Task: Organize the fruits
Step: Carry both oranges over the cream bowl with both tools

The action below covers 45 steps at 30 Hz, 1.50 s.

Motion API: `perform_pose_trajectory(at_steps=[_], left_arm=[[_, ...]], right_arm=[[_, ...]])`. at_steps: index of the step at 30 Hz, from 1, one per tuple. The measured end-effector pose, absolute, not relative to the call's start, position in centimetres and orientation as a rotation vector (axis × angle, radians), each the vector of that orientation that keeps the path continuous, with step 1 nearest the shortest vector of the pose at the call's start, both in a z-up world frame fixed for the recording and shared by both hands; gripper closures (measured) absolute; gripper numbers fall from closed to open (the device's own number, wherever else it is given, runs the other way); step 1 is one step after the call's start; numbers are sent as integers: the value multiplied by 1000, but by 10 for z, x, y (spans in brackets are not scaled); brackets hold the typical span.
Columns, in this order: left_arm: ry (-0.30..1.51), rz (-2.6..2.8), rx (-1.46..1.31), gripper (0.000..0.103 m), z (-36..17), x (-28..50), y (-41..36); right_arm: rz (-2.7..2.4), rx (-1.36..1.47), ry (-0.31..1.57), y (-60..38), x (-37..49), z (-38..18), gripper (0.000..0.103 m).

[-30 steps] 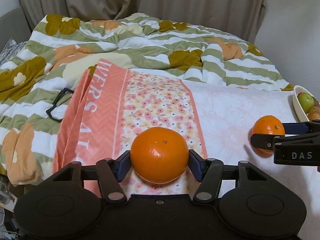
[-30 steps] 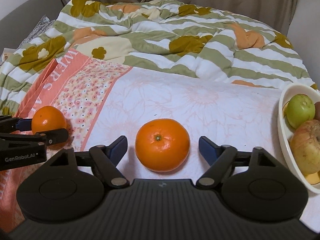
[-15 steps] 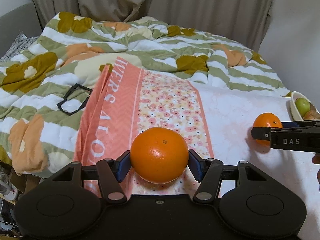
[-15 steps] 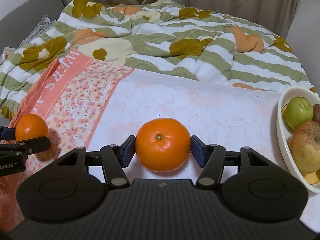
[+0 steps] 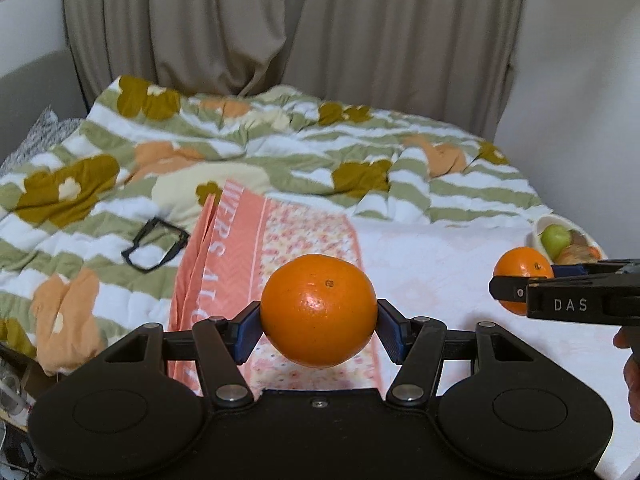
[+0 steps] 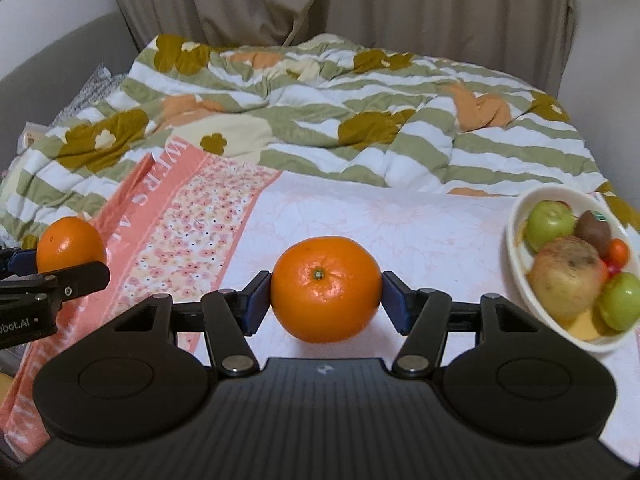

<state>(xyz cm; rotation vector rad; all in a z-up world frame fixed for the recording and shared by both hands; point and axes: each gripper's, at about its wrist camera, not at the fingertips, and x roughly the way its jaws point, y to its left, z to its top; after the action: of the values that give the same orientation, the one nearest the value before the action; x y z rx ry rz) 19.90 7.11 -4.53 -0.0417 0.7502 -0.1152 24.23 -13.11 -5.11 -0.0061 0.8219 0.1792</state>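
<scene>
Left gripper [image 5: 319,326] pinches a round orange citrus fruit [image 5: 319,310] between its blue pads, above the pink floral sheet [image 5: 460,264]. Right gripper [image 6: 326,306] pinches a second round orange fruit [image 6: 326,300], left of the white oval fruit bowl [image 6: 520,280] on that sheet.

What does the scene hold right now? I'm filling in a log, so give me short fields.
setting: bed with striped floral quilt and pink sheet
left gripper: shut on left orange, lifted off the bed
right gripper: shut on right orange, lifted
bowl: white, right of the right gripper; holds green apples, a kiwi and other fruit
other: black glasses on the quilt
</scene>
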Motion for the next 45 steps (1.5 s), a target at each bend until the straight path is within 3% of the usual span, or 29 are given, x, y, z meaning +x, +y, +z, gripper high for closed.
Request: perform_pose_trajectory(at_steps=[12,26,45], left_arm=[[633,-156,-23,39,3,163,11],[594,-169,-78,39,21,156,-127],[687,-353,12,39,-5,247,-257]], right_arm=[[153,43,740,-199,191,-2,29],[193,26,704,-343,175,19,29],[77,106,744,-465,222,-5,29]])
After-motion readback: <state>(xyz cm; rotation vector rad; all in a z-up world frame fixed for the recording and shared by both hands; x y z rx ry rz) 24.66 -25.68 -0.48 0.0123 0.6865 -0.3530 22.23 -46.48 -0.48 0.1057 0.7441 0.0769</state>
